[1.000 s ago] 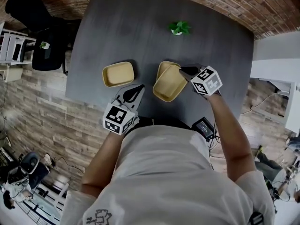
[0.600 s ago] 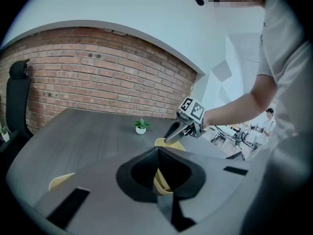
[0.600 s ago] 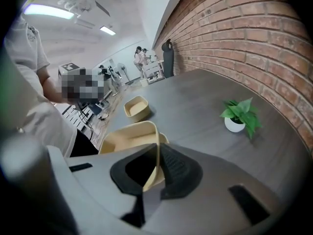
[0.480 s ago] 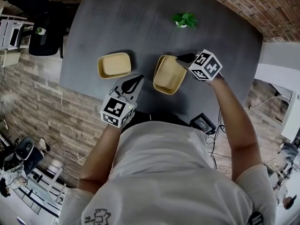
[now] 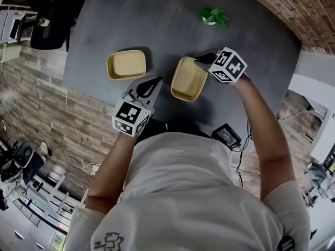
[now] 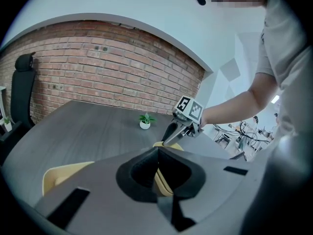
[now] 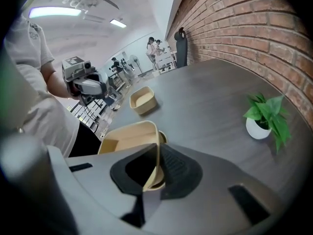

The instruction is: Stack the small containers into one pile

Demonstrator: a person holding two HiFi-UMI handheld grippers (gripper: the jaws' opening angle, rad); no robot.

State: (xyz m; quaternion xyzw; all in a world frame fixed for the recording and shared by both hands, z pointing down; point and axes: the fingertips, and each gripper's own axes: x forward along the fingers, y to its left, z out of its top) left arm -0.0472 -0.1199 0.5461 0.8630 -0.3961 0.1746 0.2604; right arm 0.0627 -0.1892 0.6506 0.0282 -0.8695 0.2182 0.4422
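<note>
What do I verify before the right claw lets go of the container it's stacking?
1. Right claw grips the held container: ok, rim wall pinched between its pads.
2. Held container sits over the lower container: ok, the lower rim peeks out beside it.
3. Fully seated and level: cannot tell.
4. Left claw clear of the stack: ok, shut, empty, beside it without touching.
5. All containers in one pile: not ok, the third container stands alone on the table.
6. Plant out of the way: ok, well behind.
</note>
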